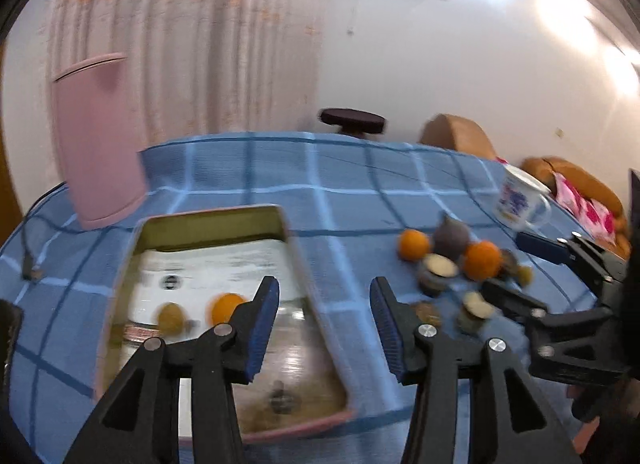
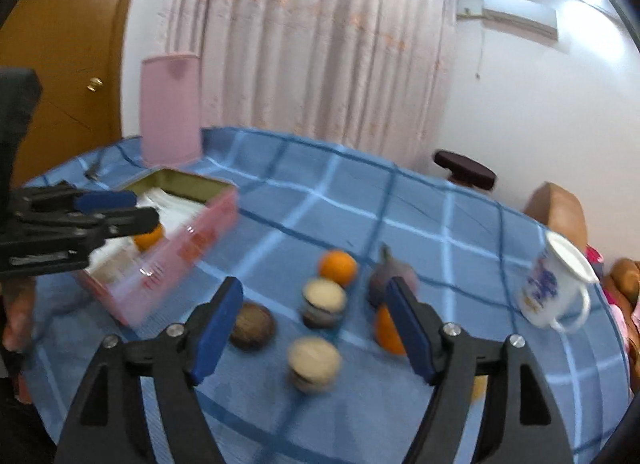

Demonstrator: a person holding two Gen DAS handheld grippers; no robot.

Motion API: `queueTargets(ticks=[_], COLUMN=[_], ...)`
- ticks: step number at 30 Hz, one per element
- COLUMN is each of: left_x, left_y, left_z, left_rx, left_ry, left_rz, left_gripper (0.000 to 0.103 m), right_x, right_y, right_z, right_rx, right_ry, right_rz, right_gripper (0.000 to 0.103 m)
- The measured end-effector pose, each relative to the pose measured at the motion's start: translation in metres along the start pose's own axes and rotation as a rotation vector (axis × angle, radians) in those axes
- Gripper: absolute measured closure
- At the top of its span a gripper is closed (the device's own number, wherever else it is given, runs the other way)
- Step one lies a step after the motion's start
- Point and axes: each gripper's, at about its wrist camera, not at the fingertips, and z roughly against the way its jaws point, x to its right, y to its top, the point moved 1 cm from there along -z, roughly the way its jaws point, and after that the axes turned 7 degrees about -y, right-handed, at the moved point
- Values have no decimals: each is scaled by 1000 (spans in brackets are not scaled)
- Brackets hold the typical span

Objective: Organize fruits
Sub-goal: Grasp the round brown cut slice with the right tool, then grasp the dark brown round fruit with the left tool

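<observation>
Your right gripper [image 2: 312, 328] has its jaws spread and empty, with the loose fruits [image 2: 322, 300] on the worktop directly ahead between them, to the right of the tray [image 1: 298, 264]. Your left gripper [image 1: 324, 328], jaws also apart and empty, sits over the tray's right edge, so your right hand looks nearer the fruits.

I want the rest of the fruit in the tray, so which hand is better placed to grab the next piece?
Probably right. The right gripper has open, empty jaws over the loose pile, an orange just ahead. The left gripper, also open and empty, sits by the tray, farther from the pile.
</observation>
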Motion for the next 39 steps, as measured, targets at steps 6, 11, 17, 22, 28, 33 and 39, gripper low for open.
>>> queueTargets(ticks=[6, 11, 17, 22, 28, 33, 39], left_x=[25, 26, 33, 42, 57, 71, 71], left_y=[-3, -6, -11, -11, -11, -14, -8], left_z=[-17, -25, -28, -34, -59, -70, -82], left_rx=[-48, -68, -79, -96, -167, -205, -218], left_ry=[-28, -26, -37, -77, -122, -99, -43], left_rz=[-45, -40, -51, -64, -80, -141, -159], left_gripper=[53, 53, 53, 54, 55, 59, 59], right_x=[7, 8, 6, 23, 47, 46, 46], right_y=[-13, -15, -18, -19, -21, -17, -19], right_z=[-12, -29, -39, -22, -13, -13, -15], right_rx=[-92, -176, -223, -144, -97, -93, -104], right_ry=[100, 141, 172, 101, 68, 69, 83], right_rz=[-40, -50, -41, -127, -241, -238, -239], right_gripper=[32, 46, 67, 67, 67, 67, 67])
